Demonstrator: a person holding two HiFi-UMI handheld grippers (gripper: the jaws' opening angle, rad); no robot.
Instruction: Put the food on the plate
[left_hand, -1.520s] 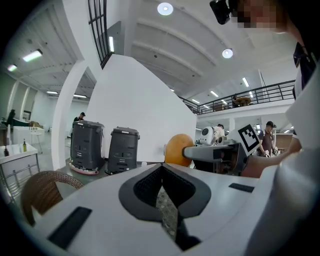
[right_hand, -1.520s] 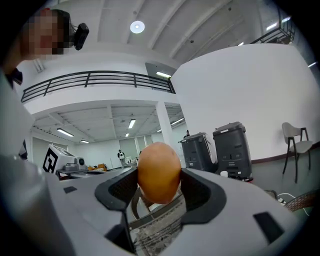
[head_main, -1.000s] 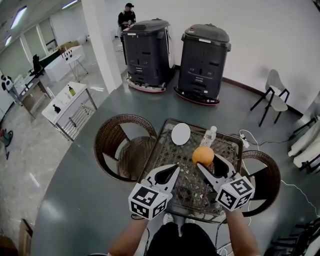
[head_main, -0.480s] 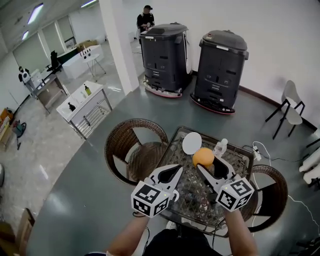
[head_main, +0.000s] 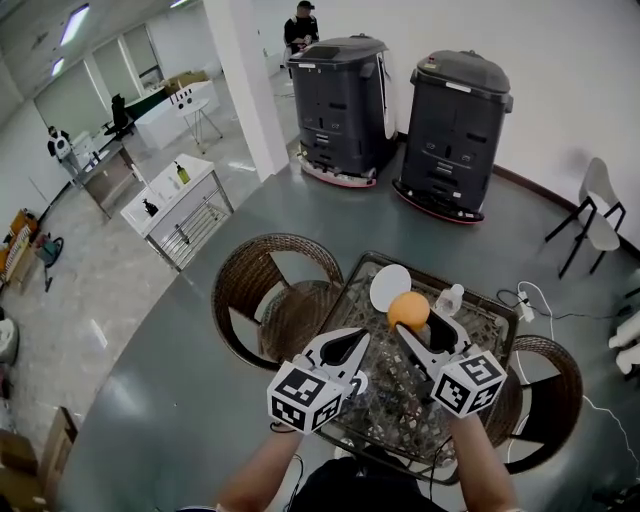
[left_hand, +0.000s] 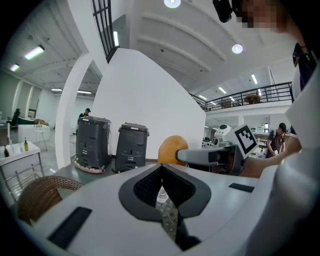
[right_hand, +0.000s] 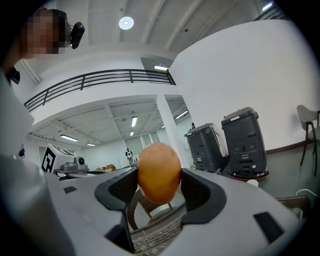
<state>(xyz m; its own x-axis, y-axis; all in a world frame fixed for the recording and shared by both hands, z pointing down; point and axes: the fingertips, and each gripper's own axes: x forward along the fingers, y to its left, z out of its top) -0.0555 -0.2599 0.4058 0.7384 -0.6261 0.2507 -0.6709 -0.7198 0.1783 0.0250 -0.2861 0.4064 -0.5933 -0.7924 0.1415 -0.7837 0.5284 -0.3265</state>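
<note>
My right gripper (head_main: 421, 323) is shut on an orange round food item (head_main: 408, 310), held in the air above the table. In the right gripper view the orange food (right_hand: 158, 171) sits squeezed between both pads. A white plate (head_main: 389, 285) lies on the table's far left part, just beyond the food. My left gripper (head_main: 351, 343) hovers beside the right one, shut and holding nothing. From the left gripper view (left_hand: 162, 172) the orange food (left_hand: 172, 149) and the right gripper's jaw show just ahead to the right.
The table (head_main: 388, 402) has a glass top over wicker. A small clear bottle (head_main: 450, 298) stands right of the plate. Wicker chairs stand at the left (head_main: 262, 300) and right (head_main: 548, 385). Two dark machines (head_main: 345, 95) stand by the far wall.
The right gripper has carried the orange food forward, closer to the white plate. The left gripper has kept alongside it, still shut. The head camera has shifted.
</note>
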